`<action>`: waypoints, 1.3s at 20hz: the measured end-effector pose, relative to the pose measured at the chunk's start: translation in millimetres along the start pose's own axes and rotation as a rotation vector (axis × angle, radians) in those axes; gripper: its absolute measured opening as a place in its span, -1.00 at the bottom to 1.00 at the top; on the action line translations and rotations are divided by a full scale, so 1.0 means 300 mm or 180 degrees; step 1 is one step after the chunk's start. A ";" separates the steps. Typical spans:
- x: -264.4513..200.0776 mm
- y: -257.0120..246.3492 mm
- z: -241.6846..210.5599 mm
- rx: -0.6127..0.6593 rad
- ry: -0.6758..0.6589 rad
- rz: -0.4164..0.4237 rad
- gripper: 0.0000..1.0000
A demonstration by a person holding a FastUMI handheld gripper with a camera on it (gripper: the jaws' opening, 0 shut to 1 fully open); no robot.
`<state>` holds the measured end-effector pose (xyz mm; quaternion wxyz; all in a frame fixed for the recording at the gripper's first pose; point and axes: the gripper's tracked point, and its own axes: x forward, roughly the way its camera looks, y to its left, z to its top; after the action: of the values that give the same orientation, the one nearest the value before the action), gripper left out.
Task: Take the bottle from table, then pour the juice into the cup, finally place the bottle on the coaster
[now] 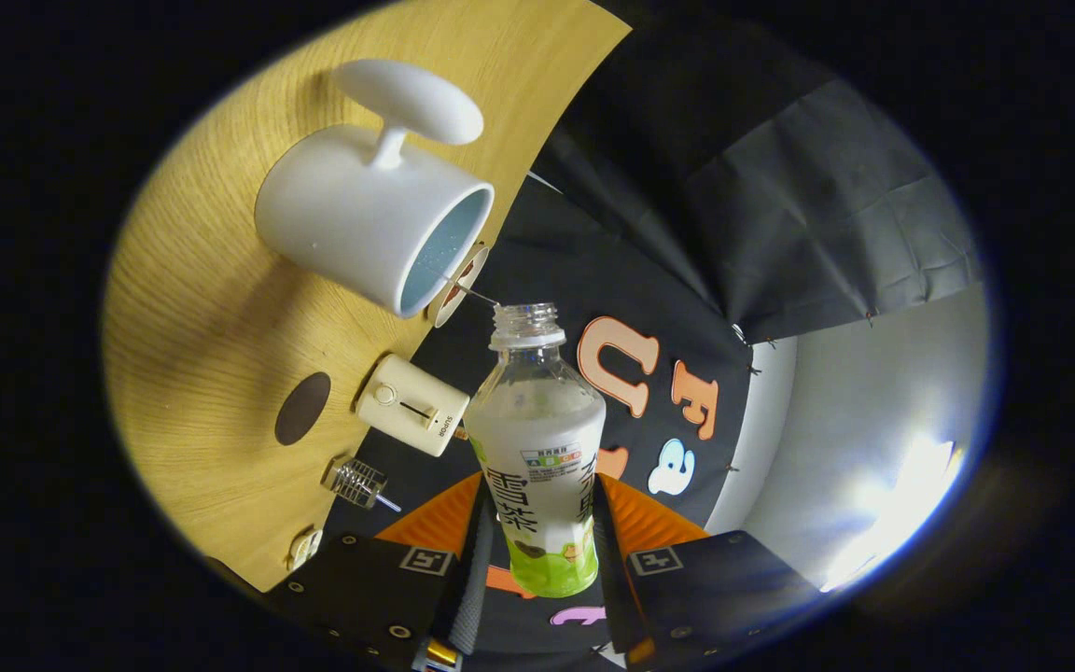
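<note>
Bottle (537, 448), pinched between the gripper (537, 551) fingers, tips toward the cup (360, 224) mid-pour; next, the coaster (302, 408).

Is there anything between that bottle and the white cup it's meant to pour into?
Nothing visible blocks it. The gripper is shut on the bottle, whose uncapped mouth points toward the cup on the wooden table. Only open space lies between mouth and rim. The small cream box sits off to the side.
</note>
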<state>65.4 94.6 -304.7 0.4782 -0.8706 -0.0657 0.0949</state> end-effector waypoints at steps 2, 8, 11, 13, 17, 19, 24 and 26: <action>-0.002 0.027 0.010 0.0204 0.0051 0.0091 0.08; -0.002 0.109 0.030 0.1171 0.0287 0.0395 0.08; -0.008 0.164 0.065 0.1926 0.0485 0.0667 0.08; -0.010 0.164 0.087 0.2379 0.0592 0.0792 0.09; 0.007 0.153 0.091 0.3032 0.0756 0.0867 0.09; 0.014 0.152 0.068 0.3358 0.0860 0.0885 0.09; 0.068 0.218 -0.036 0.4226 0.1233 0.0918 0.09; 0.093 0.225 -0.078 0.4568 0.1361 0.0893 0.09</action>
<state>99.5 45.1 -352.2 0.9127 -0.3459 0.2174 0.0035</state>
